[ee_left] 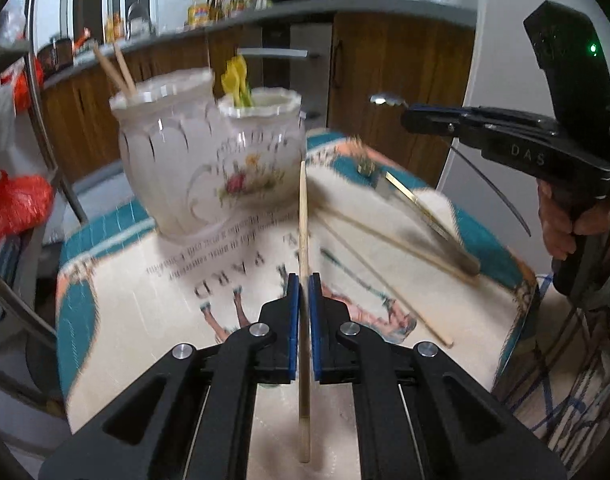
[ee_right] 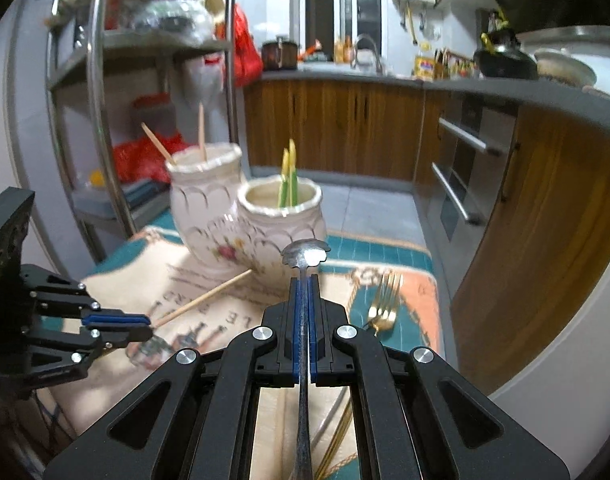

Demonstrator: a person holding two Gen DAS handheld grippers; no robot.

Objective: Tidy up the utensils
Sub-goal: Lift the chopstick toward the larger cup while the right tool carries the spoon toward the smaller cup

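Utensils lie and stand on a round table (ee_left: 105, 360) covered with a printed cloth in teal, cream and salmon (ee_right: 385, 252), with wooden kitchen cabinets (ee_right: 345, 128) and a metal shelf rack (ee_right: 97, 80) behind it. Toward the far side of the table two cream ceramic jars with painted flowers stand touching each other: the taller jar (ee_left: 165, 152) holds two wooden chopsticks (ee_left: 119, 66) leaning out of its mouth, and the shorter jar (ee_left: 261, 152) beside it holds yellow and green plastic utensils (ee_right: 289, 176). The left gripper (ee_left: 303, 280) is clenched on a single wooden chopstick (ee_left: 303, 208), which runs between the blue pads and points toward the jars; from the right wrist view that chopstick's far end sits near the base of the shorter jar. The right gripper (ee_right: 303, 280) is clamped on a dark metal utensil (ee_right: 305, 254), its scalloped end sticking out past the fingertips and its stem passing back under the camera; whether it is a spoon cannot be told. On the cloth to the right lie more loose chopsticks (ee_left: 389, 240), blurred, and a gold fork (ee_right: 385, 300) rests just beside the right gripper, tines toward the jars. A hand (ee_left: 561, 220) grips the right gripper's handle.
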